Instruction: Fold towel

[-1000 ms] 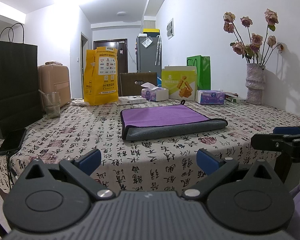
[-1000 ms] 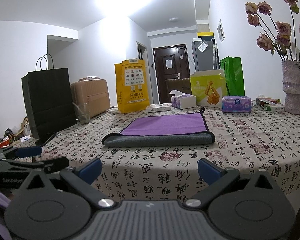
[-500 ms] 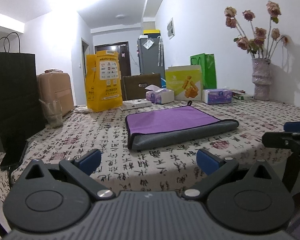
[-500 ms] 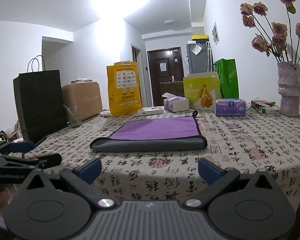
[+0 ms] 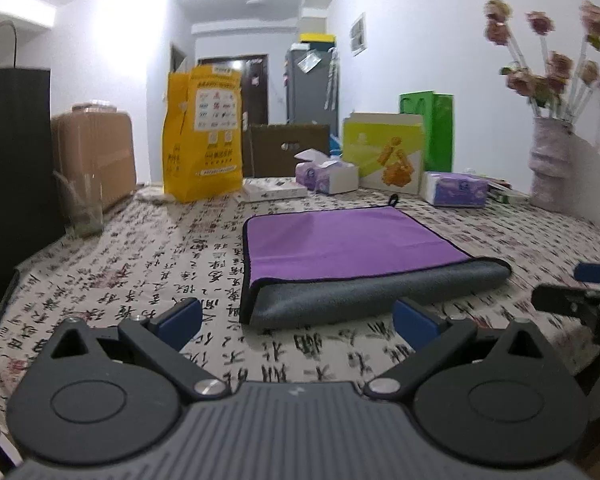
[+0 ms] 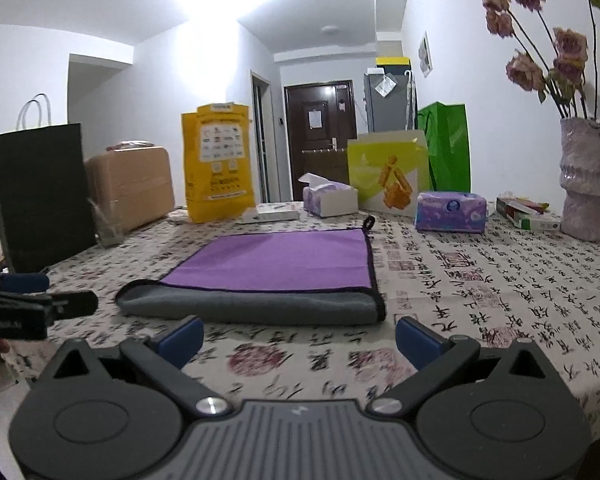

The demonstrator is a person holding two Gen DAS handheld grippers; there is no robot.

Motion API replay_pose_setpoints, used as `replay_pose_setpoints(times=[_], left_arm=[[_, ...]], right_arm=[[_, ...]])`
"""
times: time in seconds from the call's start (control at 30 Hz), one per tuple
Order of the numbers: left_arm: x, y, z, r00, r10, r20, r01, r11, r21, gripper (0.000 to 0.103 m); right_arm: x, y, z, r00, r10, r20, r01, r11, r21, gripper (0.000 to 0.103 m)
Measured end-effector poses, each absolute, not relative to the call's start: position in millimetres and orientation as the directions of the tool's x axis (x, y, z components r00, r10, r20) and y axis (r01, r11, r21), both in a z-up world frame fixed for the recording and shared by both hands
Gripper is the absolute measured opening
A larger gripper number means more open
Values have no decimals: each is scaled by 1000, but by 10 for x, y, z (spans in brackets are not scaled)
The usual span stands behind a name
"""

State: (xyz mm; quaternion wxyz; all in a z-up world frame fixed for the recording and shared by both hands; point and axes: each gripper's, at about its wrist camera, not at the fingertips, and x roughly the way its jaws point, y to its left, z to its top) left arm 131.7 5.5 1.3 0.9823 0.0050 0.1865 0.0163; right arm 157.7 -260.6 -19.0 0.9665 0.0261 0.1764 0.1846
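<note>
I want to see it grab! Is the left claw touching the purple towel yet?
Apart. In the left wrist view, patterned tablecloth shows between the open left gripper and the towel.

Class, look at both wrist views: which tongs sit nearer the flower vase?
Right. The right tongs hover before the towel's right end, on the vase side; the left tongs face its left end, farther away.

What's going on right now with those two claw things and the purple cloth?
Left gripper and right gripper: jaws open, empty, short of the towel. Towel flat on tablecloth, folded. Nothing in between.
</note>
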Motion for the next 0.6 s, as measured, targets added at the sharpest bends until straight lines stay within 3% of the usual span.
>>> replay_pose_setpoints(times=[0.13,0.2,0.37,0.43,0.6], left_arm=[[1620,149,-18,917,32,-397,-37,999,-4,102],[1774,203,-44,912,39,-409,-44,999,-2,94],[2186,381,-114,869,4,-495,-35,998,-52,51],[2297,453,-140,849,-15,-528,-31,996,-78,40],[2389,528,-226,827,-39,-561,-17,995,-94,32]], right_arm=[[1863,-2638,-214,866,354,-353,-344,934,93,100],[2023,-2648,-220,859,357,-367,-351,932,86,96],[2395,-2661,-229,842,370,-392,-368,926,84,87],[2533,-2664,-242,833,374,-407,-374,924,83,83],[2829,-2692,-312,810,384,-443,-378,920,105,75]])
